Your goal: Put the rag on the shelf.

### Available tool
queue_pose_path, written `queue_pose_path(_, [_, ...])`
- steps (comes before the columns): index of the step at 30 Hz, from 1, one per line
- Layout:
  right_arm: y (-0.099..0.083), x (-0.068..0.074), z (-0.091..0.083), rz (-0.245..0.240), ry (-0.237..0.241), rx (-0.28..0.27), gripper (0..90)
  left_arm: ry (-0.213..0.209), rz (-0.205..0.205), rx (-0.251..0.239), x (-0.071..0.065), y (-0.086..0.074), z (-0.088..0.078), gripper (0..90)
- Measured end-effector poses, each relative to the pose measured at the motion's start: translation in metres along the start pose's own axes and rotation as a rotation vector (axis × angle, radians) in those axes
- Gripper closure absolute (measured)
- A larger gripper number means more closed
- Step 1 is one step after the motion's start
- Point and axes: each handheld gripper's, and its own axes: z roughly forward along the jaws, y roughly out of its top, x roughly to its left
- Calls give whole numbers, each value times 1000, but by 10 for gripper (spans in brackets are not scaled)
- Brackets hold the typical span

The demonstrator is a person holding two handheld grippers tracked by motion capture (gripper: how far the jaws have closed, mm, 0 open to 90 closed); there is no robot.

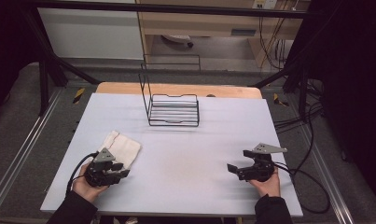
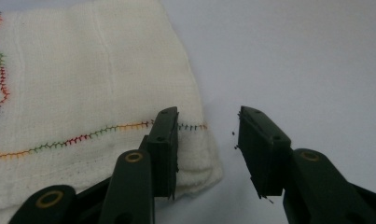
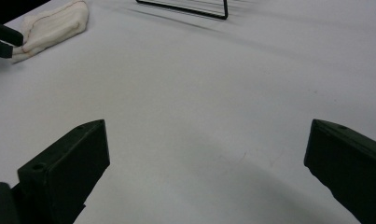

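A folded white cloth (image 1: 122,147) with multicoloured stitching lies on the pale table at the left; it also appears in the left gripper view (image 2: 83,84) and far off in the right gripper view (image 3: 55,25). My left gripper (image 1: 121,169) sits at the cloth's near corner. Its jaws (image 2: 208,135) stand partly apart: one rests over the cloth's corner, the other over bare table, and the cloth's edge lies in the gap without being pinched. My right gripper (image 1: 238,160) rests on the table at the right, its jaws (image 3: 206,154) wide open over bare surface.
A black wire rack (image 1: 174,109) stands at the back middle of the table, with one tall side upright. The table's pale cover (image 1: 199,140) ends in a wooden strip at the back. Cables trail off the right edge.
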Motion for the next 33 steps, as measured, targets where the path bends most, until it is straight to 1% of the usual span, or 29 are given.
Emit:
queue_pose_path(3, [0,0,0,0,-2,-1,6,6,1,15,0,-1,2,587])
queue_pose_path(7, [0,0,0,-2,-3,-1,6,13,7,17,-1,-1,4,614])
queue_pose_path(12, [0,-1,0,-5,-3,1,6,31,-6,25,-2,0,5,638])
queue_pose_path(14, [0,-1,0,-4,-3,2,6,38,-4,34,-3,1,5,667])
queue_pose_path(15, [0,-1,0,-4,-3,2,6,44,-3,38,-4,1,5,667])
queue_pose_path(17, [0,-1,0,-4,-4,4,6,67,-4,44,-6,2,5,715])
queue_pose_path(19, [0,0,0,-1,-2,2,6,88,-8,51,-8,3,6,730])
queue_pose_path(20, [0,0,0,-1,-2,2,6,93,-7,53,-9,3,6,730])
queue_pose_path(24, [0,-1,0,-3,-4,4,6,128,21,53,-15,2,8,729])
queue_pose_path(27, [0,0,0,-1,-5,3,6,142,22,55,-17,3,9,730])
queue_pose_path(29, [0,0,0,2,-4,2,6,149,22,56,-17,3,9,770])
queue_pose_path(30, [0,0,0,2,-4,2,6,151,21,61,-16,4,9,770])
queue_pose_path(31, [0,0,0,4,-4,2,6,151,16,63,-16,4,9,814])
queue_pose_path(33, [0,0,0,4,-5,2,6,148,11,62,-15,4,9,835])
